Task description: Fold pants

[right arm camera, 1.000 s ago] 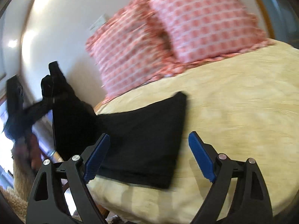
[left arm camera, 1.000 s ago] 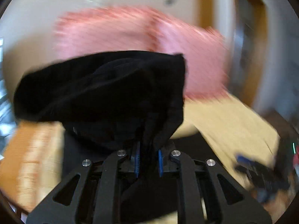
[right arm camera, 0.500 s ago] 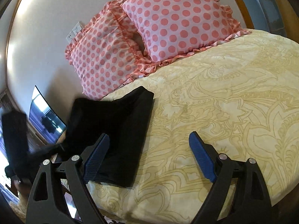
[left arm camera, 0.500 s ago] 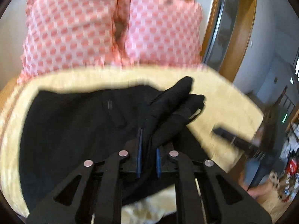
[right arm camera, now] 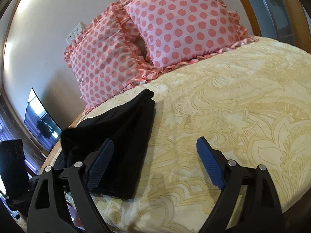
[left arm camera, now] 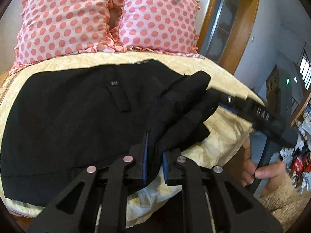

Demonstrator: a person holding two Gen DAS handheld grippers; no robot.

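In the left wrist view the left gripper [left arm camera: 155, 158] had its fingers clenched on a fold of the pants [left arm camera: 73, 116] spread over the bed [left arm camera: 219, 136], while in the right wrist view the right gripper [right arm camera: 153, 167] was released above the bed beside the pants.

A bed [right arm camera: 243, 116] with a pale yellow patterned cover stands against a plain white wall [right arm camera: 48, 19]. Two pink polka-dot pillows [right arm camera: 180, 25] lean at its head, below a wall socket [right arm camera: 74, 33]. A wooden door frame [left arm camera: 210, 19] rises beside the bed.
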